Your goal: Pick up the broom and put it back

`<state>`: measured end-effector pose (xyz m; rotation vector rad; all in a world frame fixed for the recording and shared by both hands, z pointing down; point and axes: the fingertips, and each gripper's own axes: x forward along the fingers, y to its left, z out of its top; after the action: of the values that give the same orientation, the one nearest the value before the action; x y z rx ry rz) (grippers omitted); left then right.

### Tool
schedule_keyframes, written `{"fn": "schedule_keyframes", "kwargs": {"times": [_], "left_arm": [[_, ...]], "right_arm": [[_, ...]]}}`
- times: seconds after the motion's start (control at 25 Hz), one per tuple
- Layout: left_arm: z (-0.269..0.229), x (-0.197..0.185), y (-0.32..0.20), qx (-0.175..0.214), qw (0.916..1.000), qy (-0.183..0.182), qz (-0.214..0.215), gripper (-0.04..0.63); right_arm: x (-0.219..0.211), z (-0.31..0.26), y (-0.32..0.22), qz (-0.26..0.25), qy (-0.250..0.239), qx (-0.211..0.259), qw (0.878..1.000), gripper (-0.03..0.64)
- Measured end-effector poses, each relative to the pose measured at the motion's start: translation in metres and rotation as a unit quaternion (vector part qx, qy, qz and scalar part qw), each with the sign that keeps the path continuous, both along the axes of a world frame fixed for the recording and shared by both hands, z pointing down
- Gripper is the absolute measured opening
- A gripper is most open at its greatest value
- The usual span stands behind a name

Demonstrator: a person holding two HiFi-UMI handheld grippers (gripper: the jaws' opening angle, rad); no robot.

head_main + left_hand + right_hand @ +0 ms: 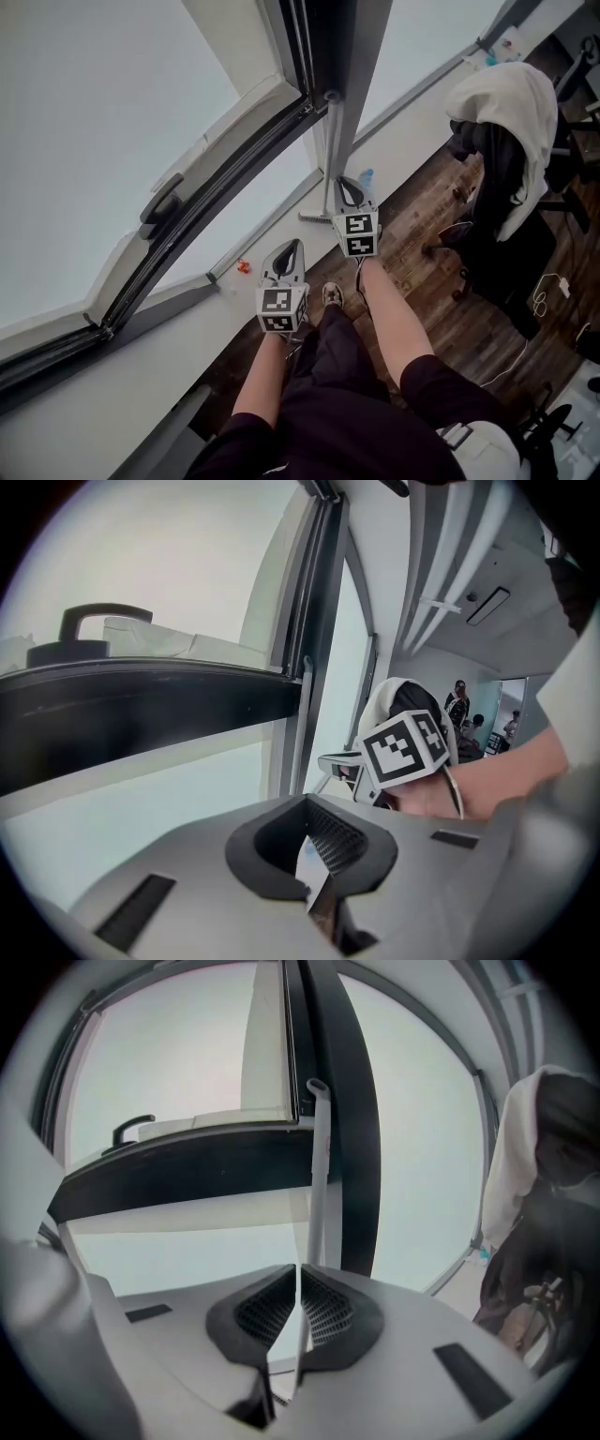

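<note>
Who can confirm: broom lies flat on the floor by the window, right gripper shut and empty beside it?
Not flat: the broom stands upright against the window frame, per the head view. The right gripper is shut and empty beside it.

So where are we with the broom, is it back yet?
Done, it seems: the broom stands upright against the window pillar, touched by neither gripper. In hand: nothing; the right gripper is beside the handle, jaws together and empty, and the left gripper is shut and empty too. Left: probably only pulling back.
</note>
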<state>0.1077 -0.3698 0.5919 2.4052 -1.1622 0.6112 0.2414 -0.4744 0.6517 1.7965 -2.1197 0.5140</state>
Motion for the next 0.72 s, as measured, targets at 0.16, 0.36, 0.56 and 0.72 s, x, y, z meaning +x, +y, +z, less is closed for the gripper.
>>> {"fn": "schedule_keyframes", "kwargs": {"times": [0.16, 0.36, 0.56, 0.72], "left_arm": [[-0.013, 0.001, 0.005, 0.006, 0.9998, 0.008, 0.019, 0.0], [-0.038, 0.002, 0.009, 0.026, 0.9983, 0.022, 0.047, 0.0], [-0.06, -0.003, 0.025, 0.036, 0.9963, 0.037, 0.068, 0.0], [-0.079, -0.006, 0.046, 0.055, 0.9919, 0.041, 0.106, 0.0]], "right_arm": [[-0.006, -0.034, 0.037, -0.007, 0.01, 0.019, 1.0, 0.023], [-0.015, -0.077, 0.08, 0.0, 0.032, 0.026, 0.999, 0.021], [-0.026, -0.106, 0.116, 0.014, 0.045, 0.034, 0.998, 0.021], [-0.037, -0.132, 0.144, 0.016, 0.057, 0.05, 0.997, 0.021]]}}
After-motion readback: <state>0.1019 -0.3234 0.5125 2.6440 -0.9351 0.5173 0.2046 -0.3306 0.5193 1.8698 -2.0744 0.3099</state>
